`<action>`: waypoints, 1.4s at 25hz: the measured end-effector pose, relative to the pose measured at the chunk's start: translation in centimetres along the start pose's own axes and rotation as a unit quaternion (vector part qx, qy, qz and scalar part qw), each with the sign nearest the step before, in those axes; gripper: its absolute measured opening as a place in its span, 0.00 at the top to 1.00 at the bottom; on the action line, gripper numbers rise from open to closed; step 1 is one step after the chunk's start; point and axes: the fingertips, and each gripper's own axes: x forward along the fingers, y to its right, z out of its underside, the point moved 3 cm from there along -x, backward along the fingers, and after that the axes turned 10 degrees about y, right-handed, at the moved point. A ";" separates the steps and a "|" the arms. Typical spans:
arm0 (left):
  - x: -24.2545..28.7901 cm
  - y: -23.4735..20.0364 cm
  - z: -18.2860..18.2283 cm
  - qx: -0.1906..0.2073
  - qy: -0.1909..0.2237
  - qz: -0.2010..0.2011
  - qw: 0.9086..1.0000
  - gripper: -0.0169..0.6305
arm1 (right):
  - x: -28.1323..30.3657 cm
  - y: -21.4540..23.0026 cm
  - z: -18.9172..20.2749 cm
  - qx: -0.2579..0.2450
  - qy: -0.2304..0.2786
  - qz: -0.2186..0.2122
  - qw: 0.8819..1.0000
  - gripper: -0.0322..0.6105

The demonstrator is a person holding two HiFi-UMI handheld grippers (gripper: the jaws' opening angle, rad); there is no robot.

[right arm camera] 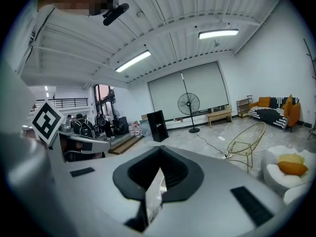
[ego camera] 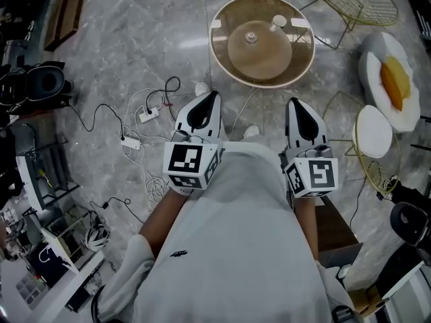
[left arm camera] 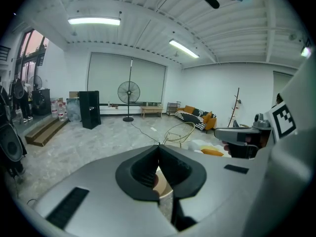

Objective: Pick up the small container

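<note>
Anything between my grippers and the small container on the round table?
Nothing visible. The small container sits alone on the far half of the round table. The left gripper and right gripper, both shut, are held short of the table's near edge.

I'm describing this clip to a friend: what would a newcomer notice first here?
The left gripper and right gripper, both shut and empty, held close to the person's white shirt. Just ahead stands a round glass table with a small white object on it; at the right lies a seat shaped like a fried egg.
</note>
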 end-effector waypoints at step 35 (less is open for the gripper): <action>16.9 -23.3 -7.8 0.024 -0.032 0.166 0.985 0.94 | 22.2 -6.6 -1.4 -0.011 -0.031 0.180 0.983 0.94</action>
